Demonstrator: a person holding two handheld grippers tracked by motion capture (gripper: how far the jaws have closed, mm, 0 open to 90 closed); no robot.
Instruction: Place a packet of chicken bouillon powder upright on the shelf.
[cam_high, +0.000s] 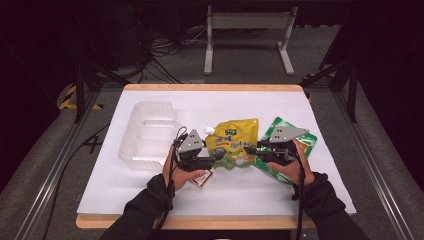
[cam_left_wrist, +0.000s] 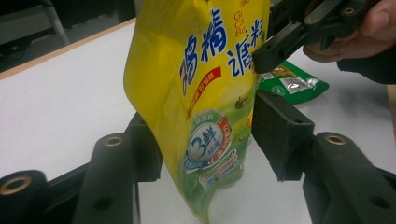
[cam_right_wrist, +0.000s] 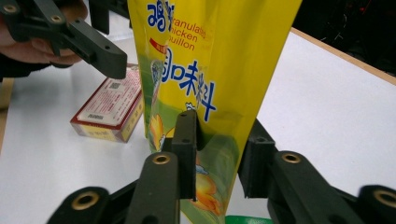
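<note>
Your right gripper (cam_right_wrist: 217, 154) clamped on yellow pouch (cam_high: 234, 142); your left gripper (cam_left_wrist: 205, 144) at pouch's 9 o'clock, jaws apart, astride it.

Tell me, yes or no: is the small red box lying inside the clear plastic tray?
No, the red box lies on the white table, outside the tray.

A clear plastic tray (cam_high: 147, 132) lies on the left of the white desk (cam_high: 220, 197). A green packet (cam_high: 310, 142) lies flat on the right side. A small red-and-white box (cam_right_wrist: 112, 105) lies flat near the front edge. Behind the desk stands a grey frame (cam_high: 247, 37) amid cables (cam_high: 165, 47) on the floor.
</note>
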